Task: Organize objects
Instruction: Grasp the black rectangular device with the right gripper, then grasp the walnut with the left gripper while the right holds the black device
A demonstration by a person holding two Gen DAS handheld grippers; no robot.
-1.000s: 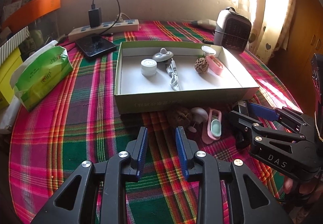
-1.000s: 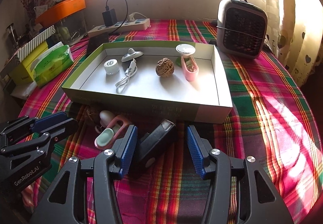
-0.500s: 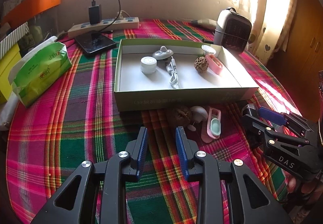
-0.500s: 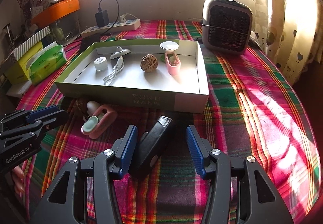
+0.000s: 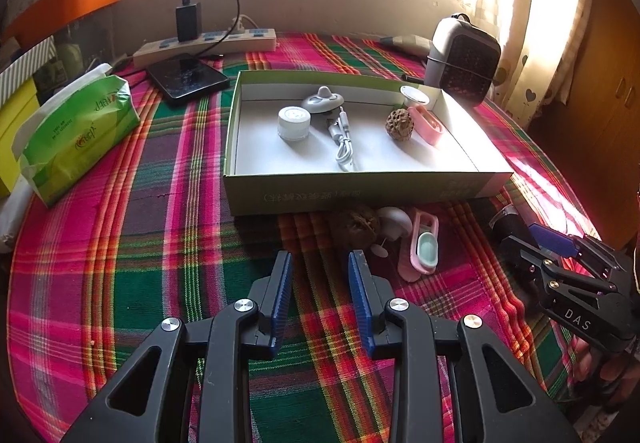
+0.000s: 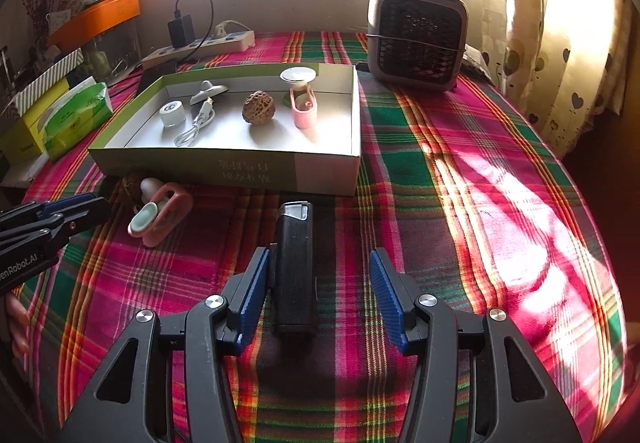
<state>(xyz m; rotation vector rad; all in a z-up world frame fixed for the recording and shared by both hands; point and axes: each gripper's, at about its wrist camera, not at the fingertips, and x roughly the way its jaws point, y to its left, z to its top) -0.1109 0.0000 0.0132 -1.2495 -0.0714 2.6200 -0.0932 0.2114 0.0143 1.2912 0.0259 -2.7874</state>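
Observation:
A shallow green-and-white box (image 5: pixel 360 195) (image 6: pixel 224 167) holds a white jar (image 5: pixel 294 122), a grey gadget with a cable (image 5: pixel 340 139), a walnut (image 5: pixel 399 125) and a pink clip (image 5: pixel 428 125). In front of it on the plaid cloth lie a second walnut (image 5: pixel 356 225), a small white piece (image 5: pixel 394 223) and a pink holder (image 5: pixel 422 247) (image 6: pixel 162 217). My left gripper (image 5: pixel 320 263) is open and empty, just short of the walnut. My right gripper (image 6: pixel 318 263) is open, with a black lighter (image 6: pixel 294 263) lying between its fingers against the left one.
A green tissue pack (image 5: pixel 76 135) lies at the left. A power strip (image 5: pixel 208 41) and a dark phone (image 5: pixel 186 77) lie behind the box. A small grey fan heater (image 6: pixel 418 37) stands at the back right. Curtains hang on the right.
The right gripper has swung so the lighter now lies straight between its fingers, and it has shifted right. The left gripper has barely moved. Both stay open.

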